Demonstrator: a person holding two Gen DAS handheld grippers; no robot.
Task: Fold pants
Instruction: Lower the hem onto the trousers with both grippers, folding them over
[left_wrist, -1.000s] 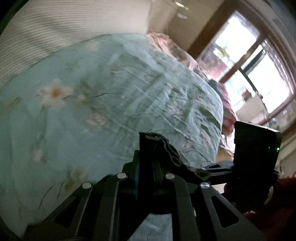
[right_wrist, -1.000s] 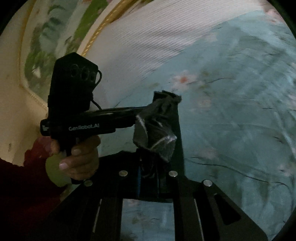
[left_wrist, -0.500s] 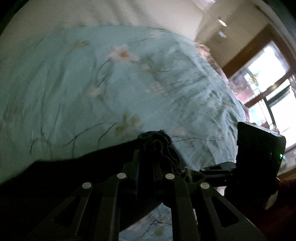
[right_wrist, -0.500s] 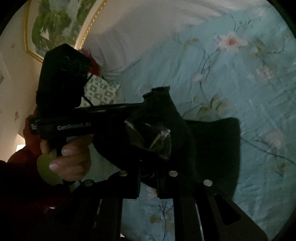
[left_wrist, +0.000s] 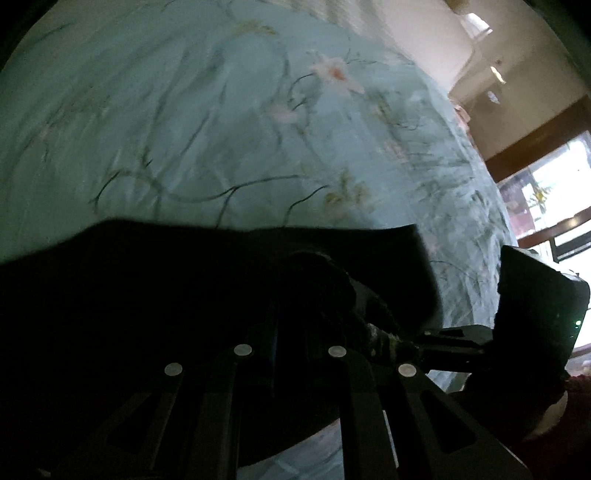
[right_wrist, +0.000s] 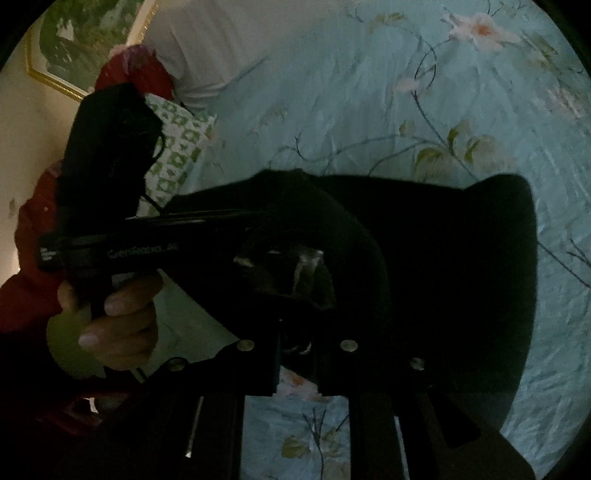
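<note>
Pants (left_wrist: 184, 295) lie dark on the floral bed (left_wrist: 184, 129), bunched at twelve o'clock in the clamped left claw (left_wrist: 295, 295), while the right claw (right_wrist: 295, 280) is opening around fabric, so uneven letting go could skew the fold.

Black pants (right_wrist: 443, 258) between opening R tongs (right_wrist: 295, 280), over floral bedsheet (right_wrist: 351, 92).

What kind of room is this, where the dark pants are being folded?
Most likely a bedroom in a home. The pants lie on a bed with a pale blue floral sheet, a patterned pillow sits at its head, and a gold-framed picture hangs on the wall.
</note>
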